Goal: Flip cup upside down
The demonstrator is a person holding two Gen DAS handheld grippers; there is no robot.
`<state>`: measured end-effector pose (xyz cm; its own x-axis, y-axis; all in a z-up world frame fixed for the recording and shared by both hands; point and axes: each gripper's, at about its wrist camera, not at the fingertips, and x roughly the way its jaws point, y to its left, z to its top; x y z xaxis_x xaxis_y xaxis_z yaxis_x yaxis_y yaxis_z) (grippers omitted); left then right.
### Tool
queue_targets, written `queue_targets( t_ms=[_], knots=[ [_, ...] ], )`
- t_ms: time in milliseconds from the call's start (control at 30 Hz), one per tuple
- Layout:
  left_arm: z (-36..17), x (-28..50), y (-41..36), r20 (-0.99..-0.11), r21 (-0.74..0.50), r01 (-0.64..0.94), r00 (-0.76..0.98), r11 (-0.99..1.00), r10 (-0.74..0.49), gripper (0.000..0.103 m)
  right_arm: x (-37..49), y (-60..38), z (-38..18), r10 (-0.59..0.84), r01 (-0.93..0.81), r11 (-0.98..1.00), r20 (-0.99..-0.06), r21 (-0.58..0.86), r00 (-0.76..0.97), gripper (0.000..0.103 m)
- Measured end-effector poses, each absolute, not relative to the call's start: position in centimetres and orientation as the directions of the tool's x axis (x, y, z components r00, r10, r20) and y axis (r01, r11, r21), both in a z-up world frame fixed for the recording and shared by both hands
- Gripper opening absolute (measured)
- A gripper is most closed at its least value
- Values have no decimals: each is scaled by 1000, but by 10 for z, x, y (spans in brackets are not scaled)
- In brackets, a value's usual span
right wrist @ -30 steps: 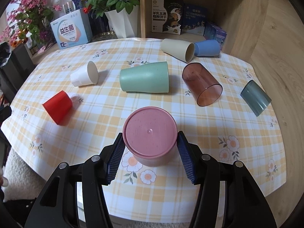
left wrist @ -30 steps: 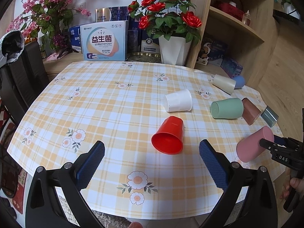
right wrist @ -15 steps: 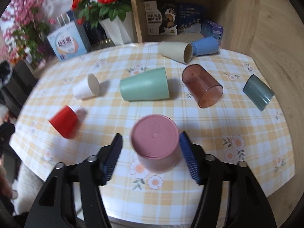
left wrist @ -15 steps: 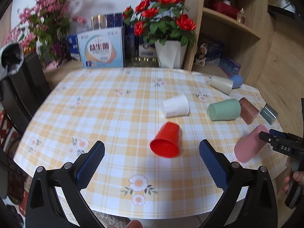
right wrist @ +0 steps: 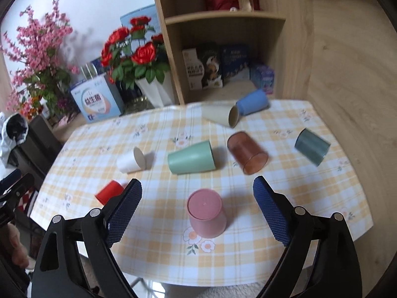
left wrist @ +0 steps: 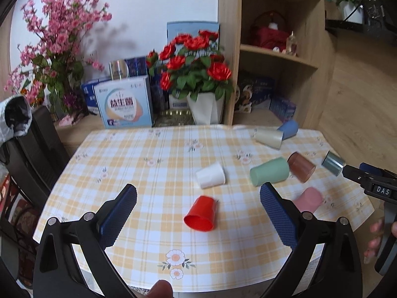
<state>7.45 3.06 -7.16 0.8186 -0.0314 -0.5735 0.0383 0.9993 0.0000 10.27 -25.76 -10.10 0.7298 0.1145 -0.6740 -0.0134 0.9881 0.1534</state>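
Note:
A pink cup point(right wrist: 207, 213) stands upside down near the table's front edge, base up; it also shows in the left wrist view point(left wrist: 309, 198). My right gripper point(right wrist: 197, 211) is open, pulled back above it, and holds nothing. My left gripper point(left wrist: 198, 213) is open and empty, above the near table edge. A red cup point(left wrist: 201, 213) lies on its side between the left fingers' lines; it shows at left in the right wrist view point(right wrist: 109, 193).
White point(right wrist: 131, 161), green point(right wrist: 191, 160), brown point(right wrist: 247, 152), dark teal point(right wrist: 312, 146), cream point(right wrist: 220, 115) and blue point(right wrist: 253, 102) cups lie on their sides on the checked tablecloth point(right wrist: 153, 243). A rose vase point(left wrist: 206, 109), boxes and a wooden shelf stand behind. A black chair point(left wrist: 37, 146) is at left.
My right gripper let go of the pink cup, opened wide and drew back and up. The pink cup now stands base up. My left gripper also rose and drew back.

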Motion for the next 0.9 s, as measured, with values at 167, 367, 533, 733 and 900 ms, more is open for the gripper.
queue_targets(
  t_ms=[167, 367, 533, 733, 900],
  knots=[
    [-43, 63, 26, -527, -12, 37, 849, 999, -38, 97, 83, -256, -67, 50, 10, 996, -637, 90, 770, 88],
    [-11, 49, 21, -481, -15, 38, 876, 999, -40, 97, 59, -256, -31, 22, 25, 997, -592, 70, 806, 88],
    [2, 40, 15, -463, 0, 42, 885, 999, -37, 97, 42, -254, -10, 7, 27, 998, -545, 53, 838, 88],
    [7, 32, 11, -444, 24, 35, 896, 999, -21, 97, 33, -250, 5, -9, 31, 999, -511, 35, 860, 88],
    [7, 31, 10, -448, 25, 52, 893, 998, -36, 97, 28, -249, 11, -9, 30, 999, -493, 36, 870, 88]
  ],
)
